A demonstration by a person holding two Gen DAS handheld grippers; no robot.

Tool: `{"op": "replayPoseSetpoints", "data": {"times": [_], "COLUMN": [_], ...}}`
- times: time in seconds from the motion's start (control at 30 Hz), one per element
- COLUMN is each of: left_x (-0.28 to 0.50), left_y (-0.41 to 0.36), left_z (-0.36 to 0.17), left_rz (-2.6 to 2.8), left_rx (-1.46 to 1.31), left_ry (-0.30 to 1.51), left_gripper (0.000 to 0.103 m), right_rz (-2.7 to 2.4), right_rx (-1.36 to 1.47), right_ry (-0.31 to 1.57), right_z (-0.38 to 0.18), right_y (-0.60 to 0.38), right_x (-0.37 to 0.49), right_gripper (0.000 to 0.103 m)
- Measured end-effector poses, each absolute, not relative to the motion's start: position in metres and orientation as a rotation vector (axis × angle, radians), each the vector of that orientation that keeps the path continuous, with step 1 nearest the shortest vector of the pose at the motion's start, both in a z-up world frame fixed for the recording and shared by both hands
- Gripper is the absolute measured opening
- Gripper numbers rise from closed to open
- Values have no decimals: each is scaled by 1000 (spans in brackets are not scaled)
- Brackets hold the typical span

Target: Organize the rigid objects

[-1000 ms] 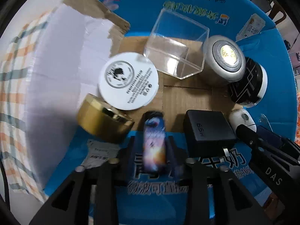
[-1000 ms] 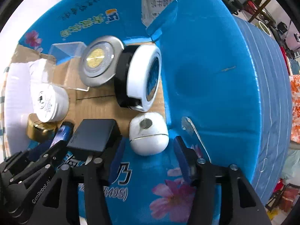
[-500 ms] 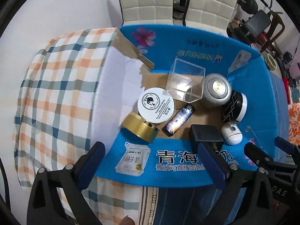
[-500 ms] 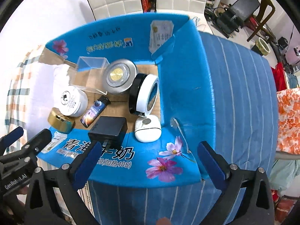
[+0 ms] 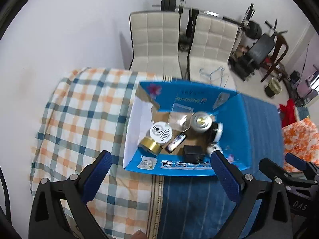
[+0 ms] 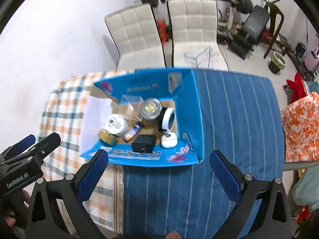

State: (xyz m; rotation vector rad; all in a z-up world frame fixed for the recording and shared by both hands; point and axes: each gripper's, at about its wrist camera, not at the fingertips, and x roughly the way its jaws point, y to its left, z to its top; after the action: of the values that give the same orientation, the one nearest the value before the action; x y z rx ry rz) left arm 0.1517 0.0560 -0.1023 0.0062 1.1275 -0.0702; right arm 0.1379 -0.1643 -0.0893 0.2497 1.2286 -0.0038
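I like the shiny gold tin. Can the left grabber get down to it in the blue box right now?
Probably yes. The left gripper is open and empty, above the blue box, whose top is open. The gold tin sits in the near left corner, uncovered, though the white jar crowds it closely, so one finger has little room.

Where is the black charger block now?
In both views the black charger block lies inside the blue box, against its near wall, between the lighter on its left and the small white device on its right.
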Motion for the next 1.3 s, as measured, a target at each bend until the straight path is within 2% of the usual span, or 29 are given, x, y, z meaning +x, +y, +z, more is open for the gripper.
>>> {"op": "replayPoseSetpoints", "data": {"times": [0.3,0.53,0.8,1.3], "left_x": [115,98,96,108], "left_y": [57,59,56,49], "left_z": [-42,-28,-30,-49], "left_rz": [-81,-68,-70,-70], "left_rx": [16,20,30,59], "left_ry": [1036,1014,1020,1053], "left_gripper": [102,102,102,102], "right_rz": [-3,-15,-21,-63], "right_rx": [236,183,181,167], "right_ry": [1129,1084,1090,1118], "right_z": [-9,16,19,-9], "right_y": [-171,-168,-168,-172], "right_x": [100,81,81,100], "right_gripper": [103,103,103,103]}}
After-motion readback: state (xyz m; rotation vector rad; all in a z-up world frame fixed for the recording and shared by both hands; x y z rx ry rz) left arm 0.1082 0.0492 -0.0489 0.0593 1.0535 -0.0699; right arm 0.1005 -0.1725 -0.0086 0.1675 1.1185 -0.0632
